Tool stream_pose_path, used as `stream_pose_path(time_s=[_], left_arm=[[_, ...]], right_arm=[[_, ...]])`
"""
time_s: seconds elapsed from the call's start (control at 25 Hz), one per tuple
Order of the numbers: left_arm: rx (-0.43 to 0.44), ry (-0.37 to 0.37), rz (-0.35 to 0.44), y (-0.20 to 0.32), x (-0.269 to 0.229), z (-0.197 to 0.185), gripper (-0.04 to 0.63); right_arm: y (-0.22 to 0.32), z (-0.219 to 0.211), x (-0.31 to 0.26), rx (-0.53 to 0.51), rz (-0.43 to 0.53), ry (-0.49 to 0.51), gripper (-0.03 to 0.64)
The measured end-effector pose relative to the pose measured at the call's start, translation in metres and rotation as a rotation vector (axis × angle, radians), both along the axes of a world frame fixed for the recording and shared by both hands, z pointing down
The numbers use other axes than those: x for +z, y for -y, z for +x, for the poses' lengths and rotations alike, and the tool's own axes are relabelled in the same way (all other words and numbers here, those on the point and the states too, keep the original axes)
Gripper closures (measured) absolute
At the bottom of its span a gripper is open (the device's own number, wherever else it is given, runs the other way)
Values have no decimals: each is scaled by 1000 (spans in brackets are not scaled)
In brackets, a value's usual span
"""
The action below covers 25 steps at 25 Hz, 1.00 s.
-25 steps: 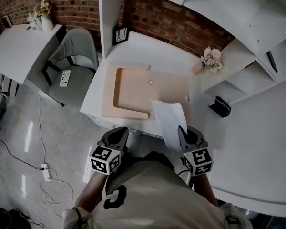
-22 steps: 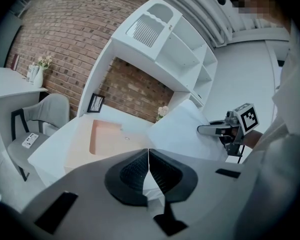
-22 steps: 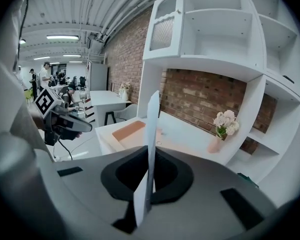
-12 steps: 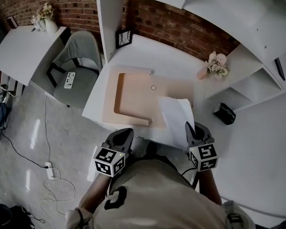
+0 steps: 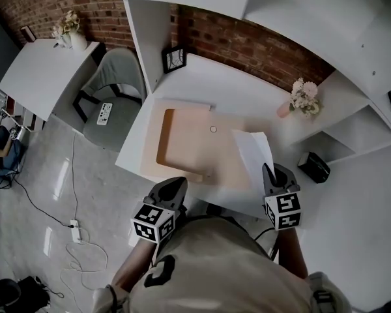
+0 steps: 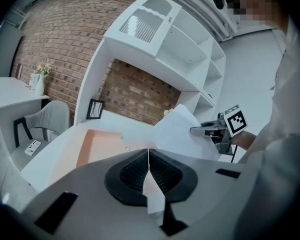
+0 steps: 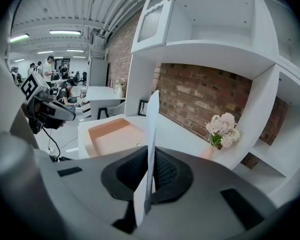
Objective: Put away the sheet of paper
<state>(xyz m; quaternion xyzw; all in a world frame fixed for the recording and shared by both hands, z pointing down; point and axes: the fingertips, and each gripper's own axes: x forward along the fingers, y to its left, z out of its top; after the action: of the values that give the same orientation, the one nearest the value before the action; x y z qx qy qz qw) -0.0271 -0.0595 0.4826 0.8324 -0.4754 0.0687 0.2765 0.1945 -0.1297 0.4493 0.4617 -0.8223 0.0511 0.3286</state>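
Note:
The white sheet of paper (image 5: pixel 254 154) stands up on edge over the desk's front right. My right gripper (image 5: pixel 268 170) is shut on its lower end. In the right gripper view the paper (image 7: pixel 151 129) rises edge-on between the pads of the right gripper (image 7: pixel 152 151). In the left gripper view the same sheet of paper (image 6: pixel 177 133) shows broadside beside the right gripper (image 6: pixel 202 130). My left gripper (image 5: pixel 176 186) hangs at the desk's front edge, left of the paper, with its jaws closed together. A pale sliver shows low between the left gripper's (image 6: pixel 148 151) pads; I cannot tell what it is.
A peach tray (image 5: pixel 182 119) with raised rims lies on the white desk (image 5: pixel 247 96). A flower vase (image 5: pixel 303 96) and a black box (image 5: pixel 313 167) sit at the right by open shelves (image 5: pixel 362 126). A picture frame (image 5: pixel 174 59) leans at the back left. A grey chair (image 5: pixel 114 83) stands left.
The right gripper has carried the paper to the right, from over the tray's right part to past its right edge. The left gripper has kept its place at the desk's front.

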Motion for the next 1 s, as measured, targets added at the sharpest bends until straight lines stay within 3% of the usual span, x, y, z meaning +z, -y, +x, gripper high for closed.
stream_pose_path(time_s=[0.08, 0.28, 0.52, 1.0], left_arm=[[-4, 9, -2, 5, -1, 3, 575], [-16, 17, -7, 16, -1, 12, 575], [-31, 19, -20, 26, -1, 23, 575], [-91, 61, -35, 36, -1, 38, 575]], right_arm=[[6, 3, 0, -9, -13, 44, 589], [21, 16, 1, 41, -119, 313, 589], [37, 33, 10, 98, -205, 478, 589], [77, 69, 58, 168, -229, 464, 589]])
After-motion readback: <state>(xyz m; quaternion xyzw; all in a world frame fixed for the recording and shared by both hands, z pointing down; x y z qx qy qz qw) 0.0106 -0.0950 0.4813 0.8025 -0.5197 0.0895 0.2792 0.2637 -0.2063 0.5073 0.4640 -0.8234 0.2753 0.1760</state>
